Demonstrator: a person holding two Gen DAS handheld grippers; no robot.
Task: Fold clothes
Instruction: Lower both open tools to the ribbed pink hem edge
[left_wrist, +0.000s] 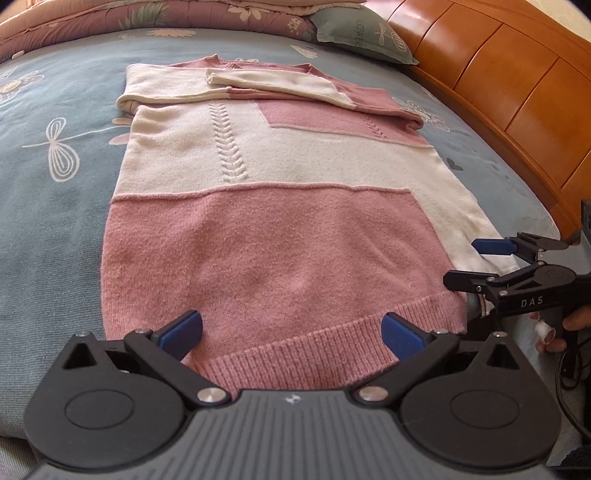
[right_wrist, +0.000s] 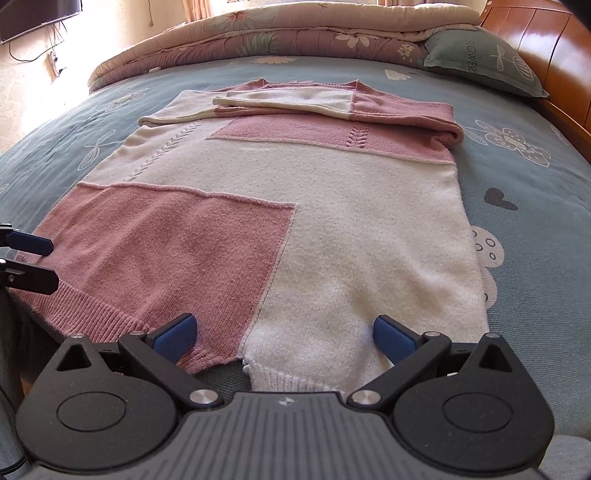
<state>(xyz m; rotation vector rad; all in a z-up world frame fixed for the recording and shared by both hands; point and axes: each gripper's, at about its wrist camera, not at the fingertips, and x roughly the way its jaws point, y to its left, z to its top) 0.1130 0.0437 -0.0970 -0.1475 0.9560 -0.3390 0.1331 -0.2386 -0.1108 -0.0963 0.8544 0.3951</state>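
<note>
A pink and cream sweater (right_wrist: 280, 206) lies flat along the middle of the bed (right_wrist: 524, 177), sleeves folded across its chest, ribbed hem at the near edge. The left claw (left_wrist: 291, 332) hangs wide over the pink half of the hem, pads off the knit. The right claw (right_wrist: 282, 334) is spread wide too, over the hem where pink meets cream. A folded quilt (right_wrist: 280, 40) runs along the far edge. A pillow (right_wrist: 480, 62) sits in the far right corner against the wooden headboard (left_wrist: 509, 92).
</note>
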